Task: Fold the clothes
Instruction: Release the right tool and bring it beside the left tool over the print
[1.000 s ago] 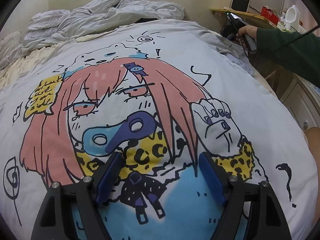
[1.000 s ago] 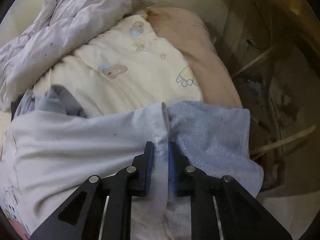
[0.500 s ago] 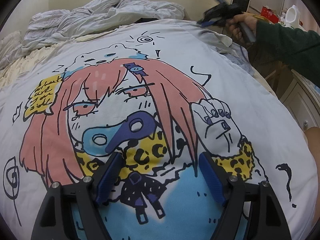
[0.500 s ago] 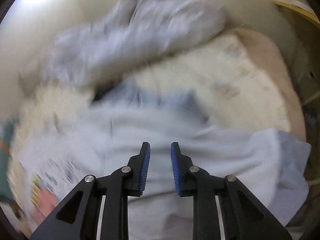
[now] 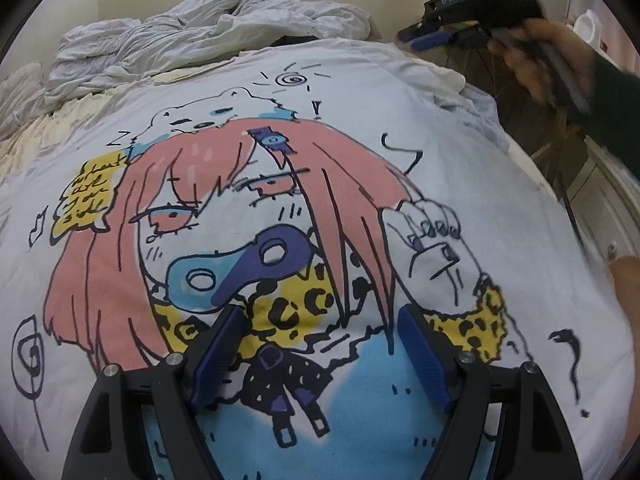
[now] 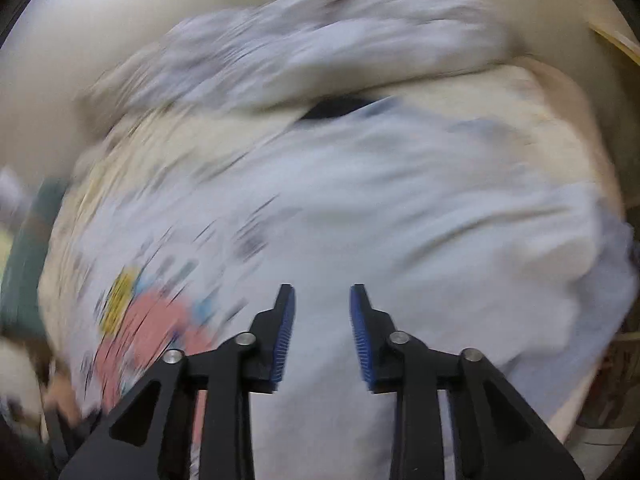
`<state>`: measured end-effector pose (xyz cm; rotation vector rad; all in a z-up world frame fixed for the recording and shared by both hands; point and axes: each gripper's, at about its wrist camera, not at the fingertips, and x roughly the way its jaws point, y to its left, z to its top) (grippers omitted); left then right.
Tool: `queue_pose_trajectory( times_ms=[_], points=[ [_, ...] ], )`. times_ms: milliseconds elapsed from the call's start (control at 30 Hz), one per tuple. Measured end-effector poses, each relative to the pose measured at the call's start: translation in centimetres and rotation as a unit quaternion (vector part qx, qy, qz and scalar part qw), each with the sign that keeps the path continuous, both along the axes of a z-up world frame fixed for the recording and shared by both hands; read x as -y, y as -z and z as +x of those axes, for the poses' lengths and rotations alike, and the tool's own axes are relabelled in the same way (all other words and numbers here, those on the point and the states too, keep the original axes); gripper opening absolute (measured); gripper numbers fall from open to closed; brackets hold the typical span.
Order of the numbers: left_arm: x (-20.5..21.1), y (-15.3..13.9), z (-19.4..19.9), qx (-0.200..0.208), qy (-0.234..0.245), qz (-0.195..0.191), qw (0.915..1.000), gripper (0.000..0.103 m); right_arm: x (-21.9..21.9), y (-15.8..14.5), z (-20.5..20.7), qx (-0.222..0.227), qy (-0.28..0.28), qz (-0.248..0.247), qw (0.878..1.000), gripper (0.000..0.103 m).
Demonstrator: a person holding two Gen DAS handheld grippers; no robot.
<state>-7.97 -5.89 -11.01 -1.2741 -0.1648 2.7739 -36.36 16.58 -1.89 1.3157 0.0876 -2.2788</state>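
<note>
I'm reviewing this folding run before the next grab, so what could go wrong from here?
1. Both hand-held grippers are empty: the left hand-held gripper hangs open above the printed T-shirt, the right hand-held gripper open too.
2. The right wrist view is motion-blurred, so its next pinch may miss.
3. The crumpled grey clothes behind could get snagged.

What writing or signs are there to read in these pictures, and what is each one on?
"!" beside a spiral doodle, printed on the white T-shirt.
"?" printed near the shirt's right edge.
Handwritten lines on the yellow patch of the print: too scrawled to read.
Light markings on the right gripper, seen from the left wrist: too blurred to read.
Right wrist view: all motion blur, nothing readable.
</note>
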Motion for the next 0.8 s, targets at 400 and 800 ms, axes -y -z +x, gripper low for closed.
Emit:
queue_pose_trajectory(
  times_ms=[400, 800],
  points=[
    [10.9, 1.0, -5.8, 0.114, -0.159, -0.017, 0.9805, 0.08, 13.2, 8.9, 13.6, 0.011, -0.029, 0.142, 0.989, 0.094],
    [7.7, 1.5, 0.4, 0.126, -0.12, -0.071, 0.9822, 0.08, 9.1, 10.3, 23.7, 0.024, 0.008, 0.136, 0.99, 0.096]
  ],
)
